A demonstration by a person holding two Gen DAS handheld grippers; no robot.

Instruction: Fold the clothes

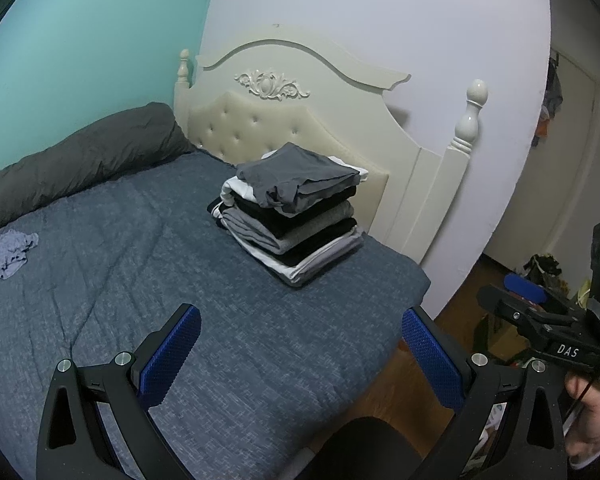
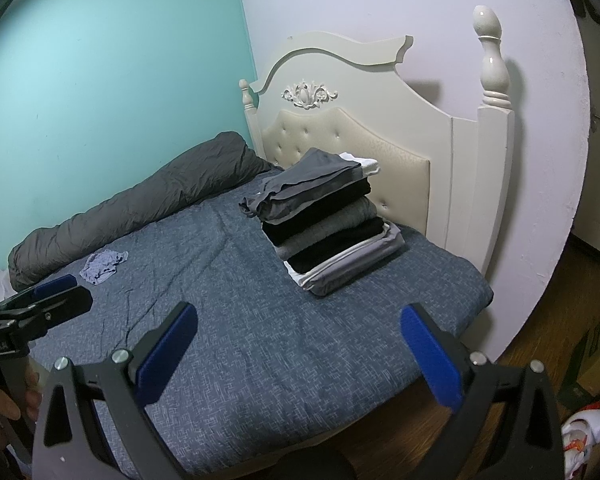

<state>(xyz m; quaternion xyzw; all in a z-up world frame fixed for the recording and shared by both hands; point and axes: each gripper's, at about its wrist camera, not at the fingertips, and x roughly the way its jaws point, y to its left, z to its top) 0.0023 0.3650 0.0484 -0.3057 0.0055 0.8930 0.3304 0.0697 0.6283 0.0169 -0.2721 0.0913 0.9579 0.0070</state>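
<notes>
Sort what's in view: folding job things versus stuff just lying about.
Job: stack of folded clothes, crumpled light garment on the bed, left tool, right tool.
Lying about: rolled grey duvet, headboard, floor clutter.

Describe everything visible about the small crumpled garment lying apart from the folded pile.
The crumpled garment is a small, thin, light blue-grey cloth, bunched into an uneven wrinkled heap, not folded. It lies flat on the blue bedspread, near the rolled dark grey duvet but apart from it, and well away from the folded stack. Neither gripper touches it.
</notes>
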